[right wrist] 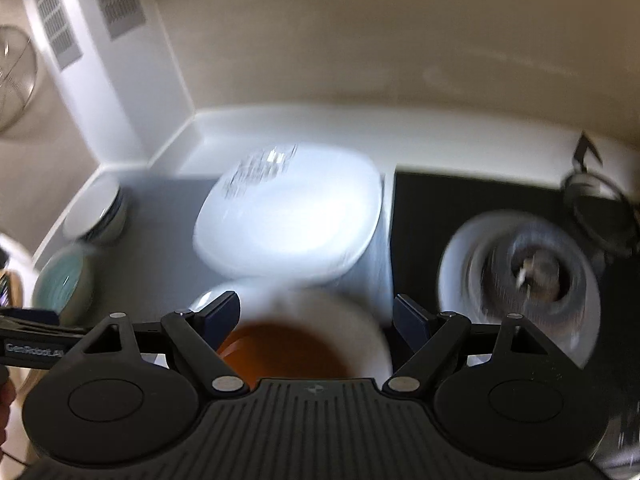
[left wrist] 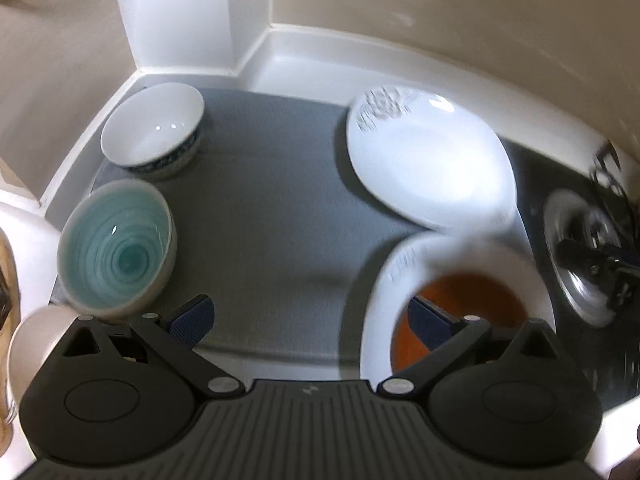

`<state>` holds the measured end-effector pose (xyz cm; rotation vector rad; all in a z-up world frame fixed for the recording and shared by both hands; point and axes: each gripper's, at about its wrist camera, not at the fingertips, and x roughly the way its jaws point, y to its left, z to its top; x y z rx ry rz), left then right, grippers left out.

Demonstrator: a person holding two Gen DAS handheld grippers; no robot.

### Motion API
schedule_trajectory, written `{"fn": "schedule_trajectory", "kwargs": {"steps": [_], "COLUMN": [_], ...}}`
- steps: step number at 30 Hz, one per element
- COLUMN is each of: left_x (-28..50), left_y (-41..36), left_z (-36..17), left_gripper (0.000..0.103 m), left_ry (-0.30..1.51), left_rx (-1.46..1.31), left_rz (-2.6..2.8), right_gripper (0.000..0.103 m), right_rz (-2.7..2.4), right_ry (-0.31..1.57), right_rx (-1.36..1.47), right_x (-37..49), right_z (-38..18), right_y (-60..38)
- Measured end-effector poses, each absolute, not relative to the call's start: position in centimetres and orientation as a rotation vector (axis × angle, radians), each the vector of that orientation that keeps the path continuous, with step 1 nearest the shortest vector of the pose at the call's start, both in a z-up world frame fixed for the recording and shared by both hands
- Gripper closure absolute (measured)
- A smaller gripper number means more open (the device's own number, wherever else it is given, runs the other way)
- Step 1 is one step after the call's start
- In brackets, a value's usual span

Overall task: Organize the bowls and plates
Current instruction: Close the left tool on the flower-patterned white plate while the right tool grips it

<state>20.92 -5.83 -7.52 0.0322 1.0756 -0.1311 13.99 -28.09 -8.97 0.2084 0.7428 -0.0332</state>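
Note:
On a grey mat (left wrist: pixel 272 216) stand a white bowl with a blue pattern (left wrist: pixel 154 130) at the back left and a teal bowl (left wrist: pixel 116 248) in front of it. A white squarish plate (left wrist: pixel 428 164) lies at the back right. In front of it a bowl with an orange inside (left wrist: pixel 464 304) sits on a white plate (left wrist: pixel 380 320). My left gripper (left wrist: pixel 312 320) is open above the mat's front, empty. My right gripper (right wrist: pixel 316 316) is open over the orange bowl (right wrist: pixel 288 344), its fingers on either side. The white plate (right wrist: pixel 288 216) lies beyond. Both views are blurred.
A black sink with a metal drain (right wrist: pixel 528 272) lies right of the mat. White counter edging and a white pillar (left wrist: pixel 176 12) close the back and left. The other gripper (left wrist: pixel 600 260) shows at the right edge of the left wrist view.

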Motion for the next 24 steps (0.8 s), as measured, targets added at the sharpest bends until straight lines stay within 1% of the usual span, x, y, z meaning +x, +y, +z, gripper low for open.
{"fn": "schedule_trajectory", "kwargs": {"steps": [5, 9, 15, 19, 20, 21, 24], "left_x": [25.1, 28.4, 31.0, 31.9, 32.0, 32.3, 32.7], "left_y": [-5.8, -6.0, -6.5, -6.5, -6.5, -6.5, -6.4], "left_z": [-8.8, -10.4, -12.3, -13.0, -13.1, -13.3, -13.4], "left_gripper": [0.0, 0.0, 0.0, 0.0, 0.0, 0.0, 0.0], "left_ry": [1.056, 1.072, 1.112, 1.116, 1.119, 1.121, 1.12], "left_rx": [-0.052, -0.103, -0.15, -0.146, -0.146, -0.146, -0.151], "left_rz": [-0.086, -0.064, -0.052, -0.047, -0.046, -0.044, -0.042], "right_gripper": [0.018, 0.018, 0.018, 0.018, 0.017, 0.014, 0.014], "right_rz": [-0.039, -0.034, 0.001, 0.029, 0.051, 0.071, 0.072], "right_ry": [0.709, 0.742, 0.795, 0.795, 0.792, 0.786, 0.774], "right_rx": [0.199, 0.221, 0.24, 0.207, 0.202, 0.191, 0.13], "right_x": [18.7, 23.6, 29.7, 32.1, 32.3, 32.5, 32.9], "right_z": [-10.0, -11.9, -14.8, -15.8, -16.0, -15.9, -15.8], "right_y": [-30.1, -31.8, -33.0, -32.6, -32.3, -32.0, -30.8]}}
